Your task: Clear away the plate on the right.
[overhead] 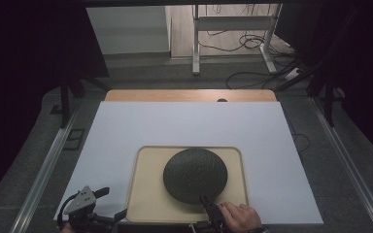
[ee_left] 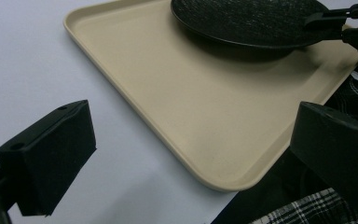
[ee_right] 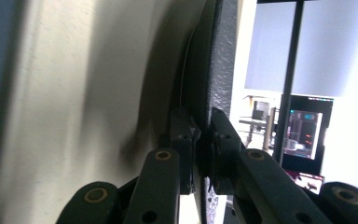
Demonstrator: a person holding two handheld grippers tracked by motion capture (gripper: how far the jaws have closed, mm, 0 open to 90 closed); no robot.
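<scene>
- Right gripper (overhead: 207, 200): at the near edge of the tray (overhead: 143, 194), jaws clamped on the near rim of the dark round plate (overhead: 195, 174), which passes edge-on between the pads.
- Plate: on the tray's right half, near edge raised off it.
- Left gripper (overhead: 112, 204): jaws spread, holding nothing, just off the tray's near-left corner on the white board (overhead: 189, 124); it is the farther of the two from the plate.

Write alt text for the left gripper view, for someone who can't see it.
A round black textured plate sits on a beige plastic tray, its rim clamped by the right gripper. The left gripper waits open over the white table.
</scene>
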